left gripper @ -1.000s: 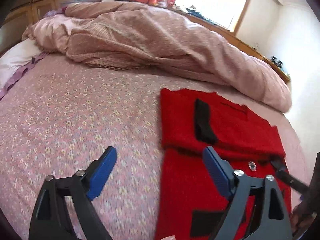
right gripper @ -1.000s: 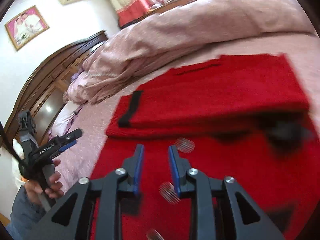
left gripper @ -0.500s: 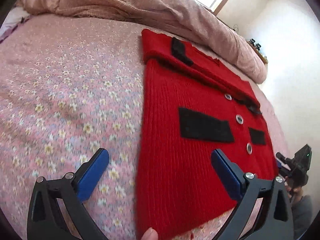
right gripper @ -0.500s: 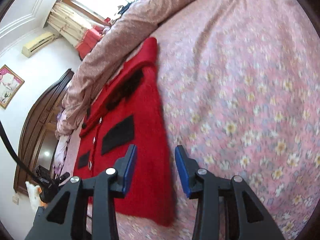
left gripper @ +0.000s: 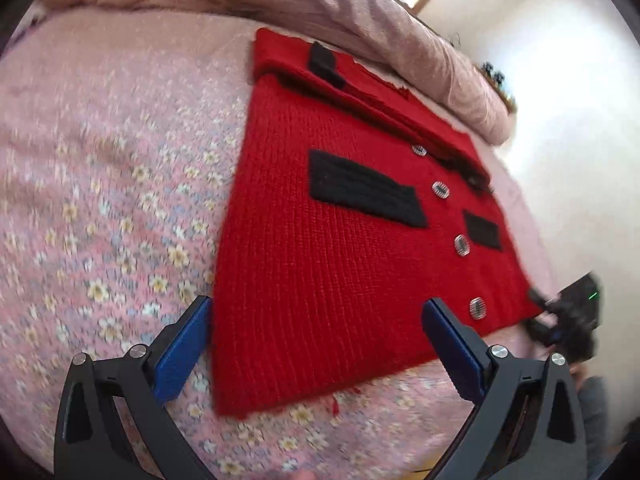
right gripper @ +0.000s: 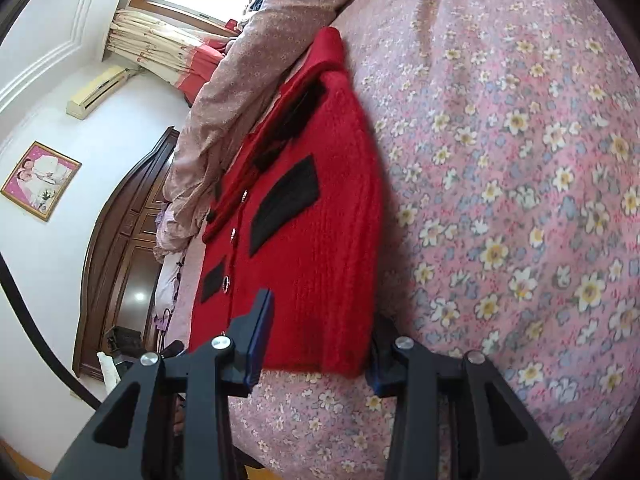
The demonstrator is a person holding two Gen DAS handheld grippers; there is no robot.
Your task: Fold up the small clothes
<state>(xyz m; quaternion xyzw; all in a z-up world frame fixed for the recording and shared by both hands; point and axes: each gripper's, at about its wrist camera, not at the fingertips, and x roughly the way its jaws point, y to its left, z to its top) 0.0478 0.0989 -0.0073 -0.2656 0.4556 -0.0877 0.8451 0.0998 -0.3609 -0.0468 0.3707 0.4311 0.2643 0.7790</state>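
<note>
Looking along my left gripper, I see its two blue pads spread wide, straddling the near left corner of the red knit cardigan without touching it. The cardigan lies flat on the floral pink bedsheet, its top part folded over toward the rumpled pink duvet behind. Its left edge runs straight away from me, with a broad stretch of bare sheet to the left of it. The hem runs slantwise to the right, a strip of sheet between it and the bed's near edge.

I count four silvery buttons down the front, two black pocket patches and one black cuff band on the folded part.

At the hem's far right corner, the left view shows my right gripper, blurred. In its own view, the right gripper has its pads apart on either side of that hem corner: the left pad is plain to see, the right one mostly hidden behind the knit. I cannot tell whether either pad touches the fabric. Right of the cardigan the sheet lies open and wide.

A framed picture and an air conditioner hang on the wall beyond.
</note>
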